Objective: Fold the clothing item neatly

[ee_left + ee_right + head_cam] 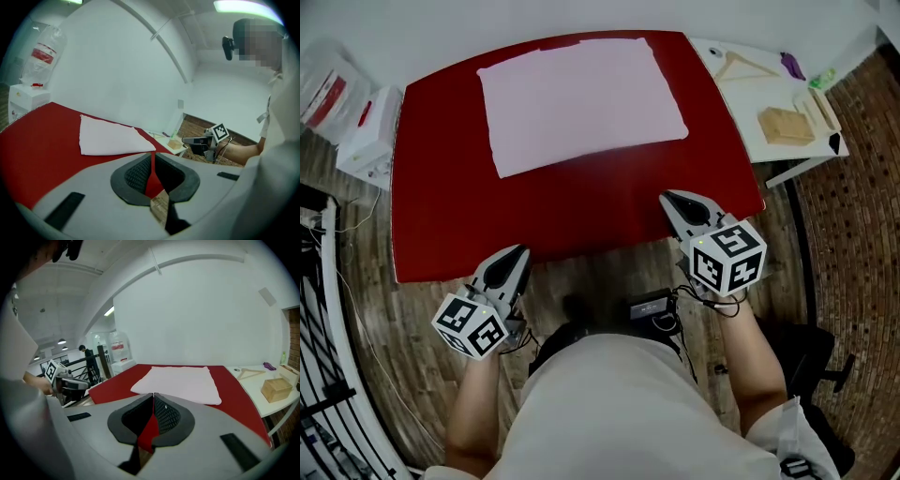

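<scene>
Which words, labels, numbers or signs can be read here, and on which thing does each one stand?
No text is readable.
Red label on the clear plastic bag: too blurred to read.
Red mark on the white box: too small.
On the left gripper and the right gripper: black-and-white square marker patterns, no letters.

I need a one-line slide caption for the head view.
Pale pink cloth flat on a red table; left gripper and right gripper shut and empty at its near edge.

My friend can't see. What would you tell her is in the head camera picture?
A pale pink cloth lies flat on a red table. A person holds the left tongs and right tongs, both shut and empty, near the table's front edge.
</scene>
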Demonstrator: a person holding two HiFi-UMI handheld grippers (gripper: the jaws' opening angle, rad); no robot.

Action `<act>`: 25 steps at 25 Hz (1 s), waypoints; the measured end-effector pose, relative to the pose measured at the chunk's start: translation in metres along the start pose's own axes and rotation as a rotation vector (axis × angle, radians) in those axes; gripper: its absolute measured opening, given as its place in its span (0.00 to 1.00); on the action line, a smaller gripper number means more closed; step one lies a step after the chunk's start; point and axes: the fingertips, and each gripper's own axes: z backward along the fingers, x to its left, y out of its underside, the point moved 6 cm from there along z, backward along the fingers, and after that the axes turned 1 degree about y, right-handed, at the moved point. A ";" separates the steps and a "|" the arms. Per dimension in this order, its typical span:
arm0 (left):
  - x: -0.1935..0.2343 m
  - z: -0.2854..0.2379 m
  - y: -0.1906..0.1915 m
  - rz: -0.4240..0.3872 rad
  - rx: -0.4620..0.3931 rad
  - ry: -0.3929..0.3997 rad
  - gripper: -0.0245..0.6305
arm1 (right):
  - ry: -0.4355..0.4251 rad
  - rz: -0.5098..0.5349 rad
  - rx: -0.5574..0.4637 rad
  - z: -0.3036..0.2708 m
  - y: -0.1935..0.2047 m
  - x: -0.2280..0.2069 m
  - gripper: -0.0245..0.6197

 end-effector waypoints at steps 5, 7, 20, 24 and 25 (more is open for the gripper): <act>-0.037 -0.002 0.006 0.017 -0.042 -0.003 0.07 | -0.053 0.011 0.016 0.012 0.003 -0.006 0.07; -0.052 -0.005 0.013 0.032 -0.049 -0.013 0.07 | -0.067 0.007 0.014 0.020 0.006 -0.011 0.07; -0.137 0.006 0.063 0.092 -0.041 -0.056 0.07 | -0.174 -0.071 -0.002 0.089 0.057 -0.009 0.06; -0.144 0.013 0.070 0.103 -0.019 -0.026 0.07 | -0.170 -0.099 -0.036 0.106 0.053 0.001 0.06; -0.145 0.014 0.070 0.103 -0.017 -0.020 0.07 | -0.164 -0.100 -0.047 0.109 0.049 0.003 0.06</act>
